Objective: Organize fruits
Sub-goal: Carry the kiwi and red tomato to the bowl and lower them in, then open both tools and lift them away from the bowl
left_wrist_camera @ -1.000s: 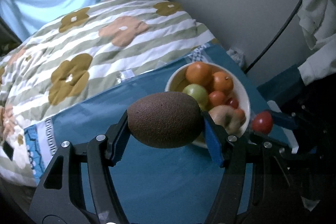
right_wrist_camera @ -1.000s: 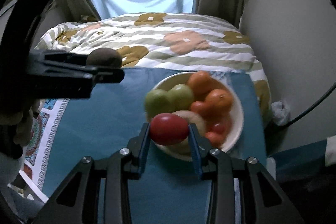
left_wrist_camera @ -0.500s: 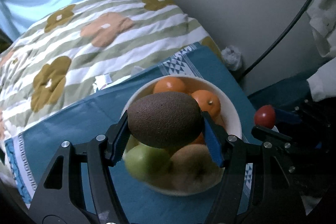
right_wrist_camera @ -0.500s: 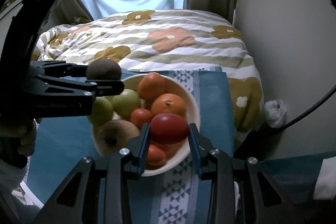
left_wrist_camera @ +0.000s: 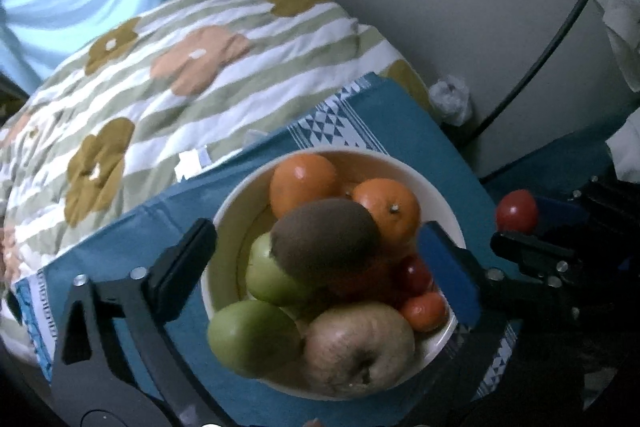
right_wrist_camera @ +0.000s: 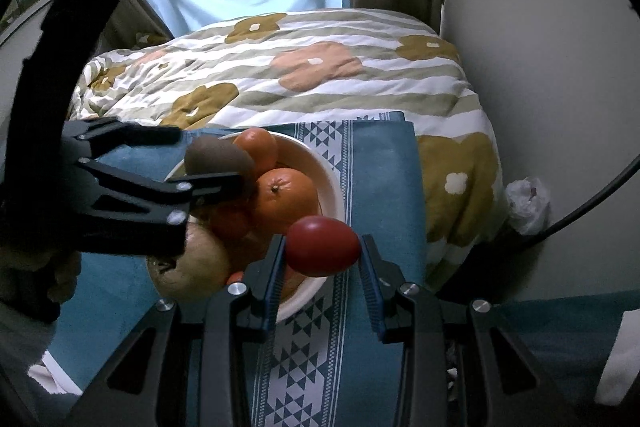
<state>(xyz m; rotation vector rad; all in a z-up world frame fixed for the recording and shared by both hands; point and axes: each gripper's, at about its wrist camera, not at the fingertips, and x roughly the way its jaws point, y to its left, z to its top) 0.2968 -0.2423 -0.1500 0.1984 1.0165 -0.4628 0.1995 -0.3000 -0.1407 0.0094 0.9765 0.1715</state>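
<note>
1. Kiwi [left_wrist_camera: 326, 241] lies atop the piled fruit in the white bowl [left_wrist_camera: 436, 187], clear of both pads.
2. Left gripper [left_wrist_camera: 316, 267] straddles the kiwi, jaws opening wide.
3. Right gripper [right_wrist_camera: 323, 259] pinches a red tomato [right_wrist_camera: 323, 247] over the bowl's rim.
4. Bowl stands on a teal cloth [right_wrist_camera: 380, 163].

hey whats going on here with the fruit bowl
A person with a gripper in each hand is putting fruit into a white bowl on a blue cloth. The left gripper is opening, its pads clear of the brown kiwi, which sits on the piled oranges and green apples. The right gripper is shut on a red tomato, held over the bowl's near rim, not yet dropped.
</note>
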